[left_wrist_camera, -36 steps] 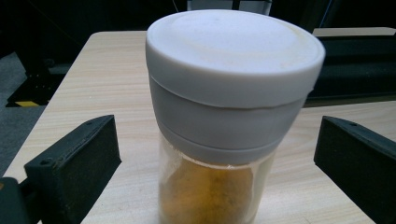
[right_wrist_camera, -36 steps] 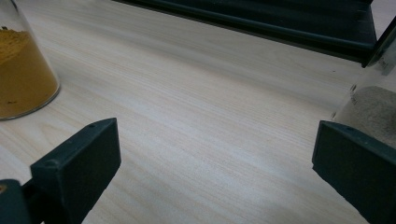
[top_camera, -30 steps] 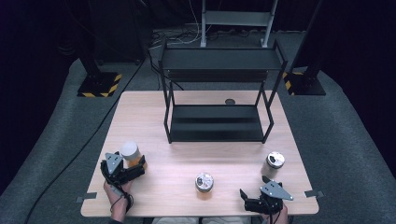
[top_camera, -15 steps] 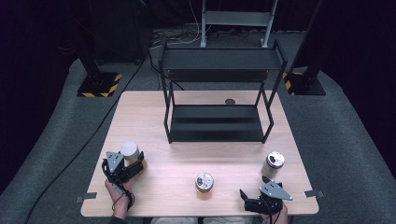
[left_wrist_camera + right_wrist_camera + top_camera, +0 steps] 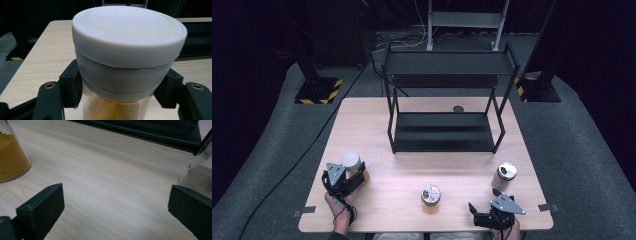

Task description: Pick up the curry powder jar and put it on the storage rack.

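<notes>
Left hand-held gripper (image 5: 354, 176), apparently level, has just closed on jar (image 5: 125, 60).

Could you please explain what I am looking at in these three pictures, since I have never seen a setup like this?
A person sits at a wooden table holding a two-jawed tool in each hand. The high view looks down from above; the other two pictures come from cameras riding on each tool. The left claw has just been closing, and its pads now press both sides of a white-lidded jar of tan powder. The right claw stands open over bare wood, holding nothing. Also on the table are a middle jar, a right-hand jar, and a black two-tier shelf.
</notes>
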